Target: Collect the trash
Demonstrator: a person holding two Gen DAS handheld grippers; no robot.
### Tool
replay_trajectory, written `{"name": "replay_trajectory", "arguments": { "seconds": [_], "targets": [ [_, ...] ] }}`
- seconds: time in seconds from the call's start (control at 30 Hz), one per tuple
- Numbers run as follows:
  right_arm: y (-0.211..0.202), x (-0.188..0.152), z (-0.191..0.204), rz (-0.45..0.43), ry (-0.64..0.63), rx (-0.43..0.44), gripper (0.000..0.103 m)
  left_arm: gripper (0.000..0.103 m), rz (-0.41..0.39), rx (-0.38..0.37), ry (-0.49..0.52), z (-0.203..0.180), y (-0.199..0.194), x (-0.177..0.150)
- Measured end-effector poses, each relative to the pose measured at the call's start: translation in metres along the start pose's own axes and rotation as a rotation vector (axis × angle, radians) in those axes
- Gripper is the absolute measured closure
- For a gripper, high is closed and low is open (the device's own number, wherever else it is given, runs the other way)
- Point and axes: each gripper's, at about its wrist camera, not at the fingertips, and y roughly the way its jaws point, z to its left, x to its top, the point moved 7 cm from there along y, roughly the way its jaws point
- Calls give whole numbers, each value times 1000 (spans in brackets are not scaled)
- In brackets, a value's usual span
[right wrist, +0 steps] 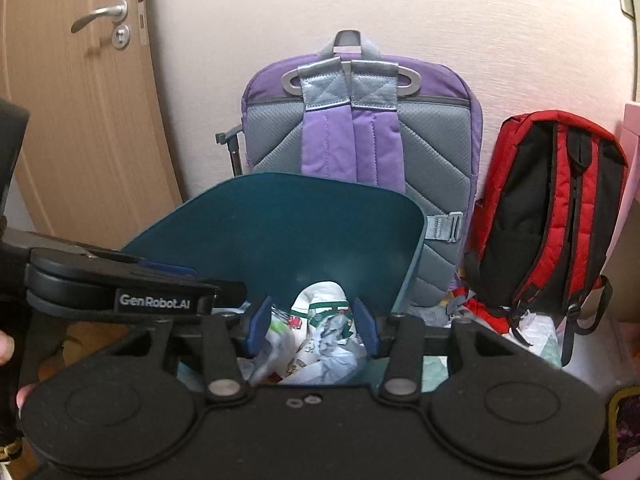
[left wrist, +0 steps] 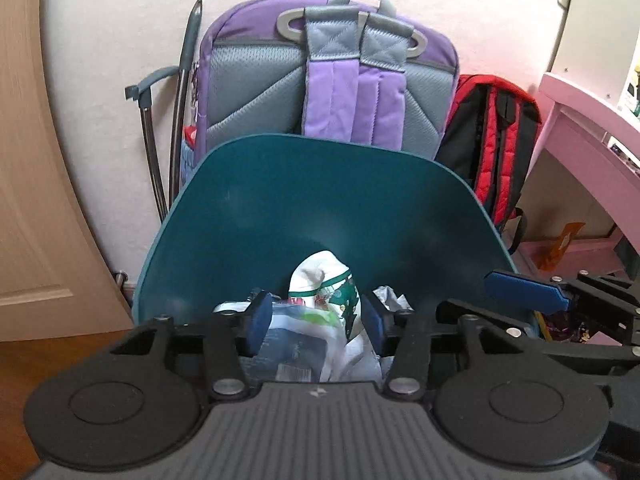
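The left gripper [left wrist: 318, 322] and right gripper [right wrist: 314, 326] both hang with jaws apart, holding nothing, over the crumpled trash [left wrist: 324, 308] lying inside the teal bin [left wrist: 320, 200]. Behind the bin, a purple backpack [left wrist: 328, 80] and a red backpack [right wrist: 548, 208] lean against the wall.

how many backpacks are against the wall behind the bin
2. A purple and grey backpack stands directly behind the teal bin, and a red and black backpack stands to its right. Others could be hidden behind the bin.
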Motion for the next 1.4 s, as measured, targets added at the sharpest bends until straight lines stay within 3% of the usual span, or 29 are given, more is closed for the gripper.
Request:
{"name": "replay_trajectory", "arguments": {
  "seconds": [0.13, 0.5, 0.57, 0.73, 0.97, 1.4],
  "targets": [
    [-11, 0, -1, -12, 29, 15, 54, 35, -36, 18, 4, 0, -15, 0],
    [-58, 3, 9, -85, 29, 24, 49, 34, -134, 40, 54, -8, -72, -9],
    [-68, 4, 11, -103, 30, 32, 49, 28, -156, 37, 61, -11, -85, -11],
    [-93, 4, 17, -141, 27, 46, 48, 27, -204, 13, 74, -18, -115, -17],
    [-126, 1, 23, -198, 4, 51, 47, 16, -257, 10, 82, -22, -151, -30],
    [-166, -15, 43, -232, -21, 89, 46, 9, -321, 6, 60, -25, -201, -58]
  ]
}}
